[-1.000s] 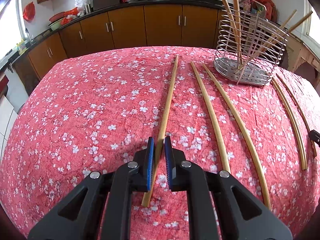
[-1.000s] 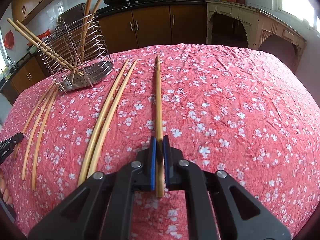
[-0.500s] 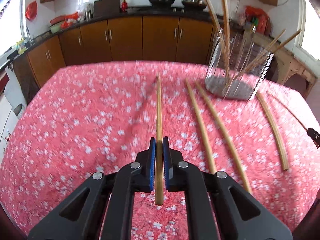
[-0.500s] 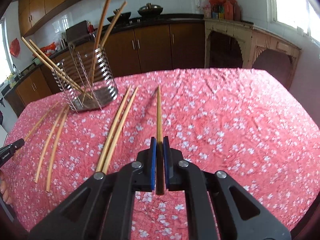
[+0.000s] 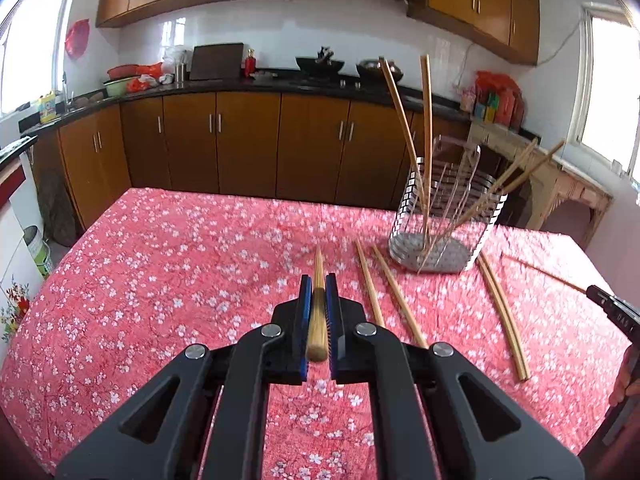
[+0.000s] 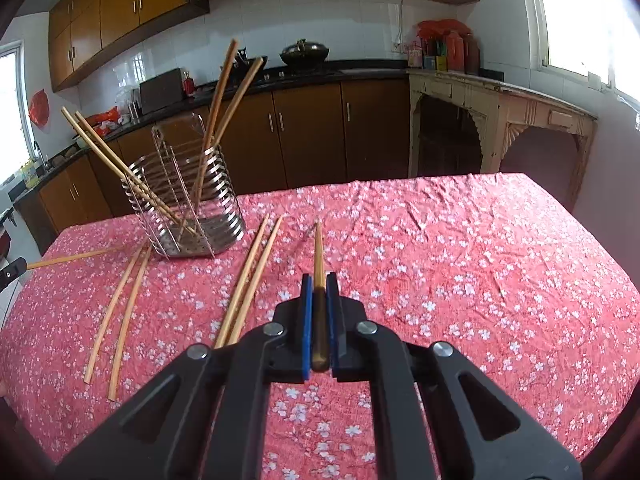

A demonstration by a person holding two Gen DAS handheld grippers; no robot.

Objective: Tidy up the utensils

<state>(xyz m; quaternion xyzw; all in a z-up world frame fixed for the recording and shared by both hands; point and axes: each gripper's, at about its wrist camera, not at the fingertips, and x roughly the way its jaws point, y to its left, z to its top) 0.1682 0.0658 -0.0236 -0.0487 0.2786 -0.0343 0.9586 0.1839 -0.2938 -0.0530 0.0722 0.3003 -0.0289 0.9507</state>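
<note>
My left gripper [image 5: 318, 286] is shut on a bamboo chopstick [image 5: 318, 268] and holds it lifted above the table, pointing forward. My right gripper [image 6: 319, 284] is shut on another bamboo chopstick [image 6: 318, 248], also lifted. A wire utensil holder [image 5: 444, 216] with several chopsticks in it stands ahead to the right in the left wrist view and ahead to the left in the right wrist view [image 6: 188, 204]. Loose chopsticks lie on the table: two [image 5: 384, 292] beside the holder and two [image 5: 502, 312] further right in the left wrist view.
The table has a red floral cloth [image 5: 160, 280]. In the right wrist view two loose chopstick pairs [image 6: 248, 280] [image 6: 120, 312] lie left of my gripper. The other gripper's tip shows at the right edge [image 5: 612, 308]. Kitchen cabinets stand behind.
Both grippers have lifted their chopsticks off the table and tilted up, so the chopsticks now point forward in the air. The left gripper closed on its chopstick during this time.
</note>
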